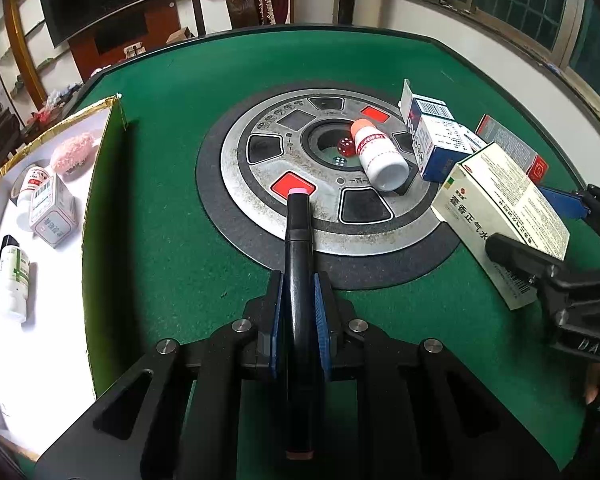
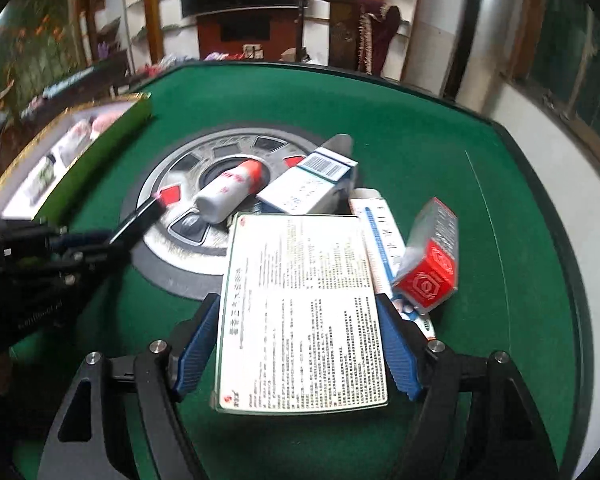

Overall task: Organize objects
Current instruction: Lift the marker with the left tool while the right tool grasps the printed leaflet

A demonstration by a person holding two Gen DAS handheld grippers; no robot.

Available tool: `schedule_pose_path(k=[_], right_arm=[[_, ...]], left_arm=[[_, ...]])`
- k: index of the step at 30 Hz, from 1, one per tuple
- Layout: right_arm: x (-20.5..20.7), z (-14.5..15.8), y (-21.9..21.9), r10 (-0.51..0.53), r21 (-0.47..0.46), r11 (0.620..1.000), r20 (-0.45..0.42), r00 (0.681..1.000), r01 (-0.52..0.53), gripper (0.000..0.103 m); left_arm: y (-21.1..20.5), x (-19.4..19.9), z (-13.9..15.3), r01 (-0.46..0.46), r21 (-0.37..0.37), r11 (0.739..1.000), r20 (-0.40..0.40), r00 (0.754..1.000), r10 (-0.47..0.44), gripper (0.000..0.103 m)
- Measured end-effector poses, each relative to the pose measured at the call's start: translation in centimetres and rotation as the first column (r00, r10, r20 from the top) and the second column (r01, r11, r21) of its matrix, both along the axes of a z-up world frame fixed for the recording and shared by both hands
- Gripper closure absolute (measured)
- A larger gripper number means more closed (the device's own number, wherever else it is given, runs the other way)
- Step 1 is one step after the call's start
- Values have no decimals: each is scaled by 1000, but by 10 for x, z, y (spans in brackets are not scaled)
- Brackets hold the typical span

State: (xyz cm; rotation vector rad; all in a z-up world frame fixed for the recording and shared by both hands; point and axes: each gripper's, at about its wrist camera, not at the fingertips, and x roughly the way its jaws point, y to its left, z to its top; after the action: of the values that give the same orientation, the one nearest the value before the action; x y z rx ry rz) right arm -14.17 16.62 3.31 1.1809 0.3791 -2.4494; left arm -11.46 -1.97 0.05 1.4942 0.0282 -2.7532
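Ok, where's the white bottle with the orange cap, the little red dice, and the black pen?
White bottle (image 1: 380, 156), left wrist view, on its white body.
Red dice (image 1: 345, 146), left wrist view, on its spotted face in the centre well.
Black pen (image 1: 298, 236), left wrist view, on its barrel ahead of the jaws.

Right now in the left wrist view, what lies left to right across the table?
White tray → black marker in the left gripper → white bottle → large white medicine box → right gripper.

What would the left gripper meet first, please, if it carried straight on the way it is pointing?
Probably the red button on the metal disc: the marker held in the left gripper aims its pink tip at it, though depth is unclear.
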Motion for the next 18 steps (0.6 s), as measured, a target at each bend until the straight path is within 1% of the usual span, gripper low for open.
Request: schedule_pose_path(k=[1, 3, 4, 7, 11, 14, 17, 18], right_arm=[[0, 0, -2, -3, 15, 1000, -5, 1000, 3, 28], [-1, 1, -1, -11, -6, 1000, -16, 1000, 11, 28], [-2, -1, -2, -5, 1, 1000, -8, 1000, 5, 28], [0, -16, -8, -11, 68, 998, 10, 1000, 11, 29], [5, -12, -2, -36, 41, 998, -11, 999, 37, 30], [7, -9, 2, -49, -1, 999, -7, 999, 49, 30], [12, -6, 2, -52, -14, 999, -13, 999, 52, 30], [13, -7, 3, -56, -15, 998, -11, 998, 56, 30]], left_arm=[[0, 1, 0, -2, 2, 1000, 0, 1000, 2, 89], [0, 0, 1, 2, -2, 1000, -2, 1000, -2, 89], [1, 0, 1, 5, -10, 1000, -4, 1000, -5, 89], [4, -1, 1, 12, -40, 999, -10, 1000, -12, 88], [5, -1, 1, 9, -61, 998, -17, 1000, -10, 88], [6, -1, 1, -1, -75, 997, -27, 1000, -1, 88], [10, 0, 1, 10, -109, 994, -43, 999, -14, 88], [9, 0, 1, 9, -98, 995, -44, 999, -13, 89]])
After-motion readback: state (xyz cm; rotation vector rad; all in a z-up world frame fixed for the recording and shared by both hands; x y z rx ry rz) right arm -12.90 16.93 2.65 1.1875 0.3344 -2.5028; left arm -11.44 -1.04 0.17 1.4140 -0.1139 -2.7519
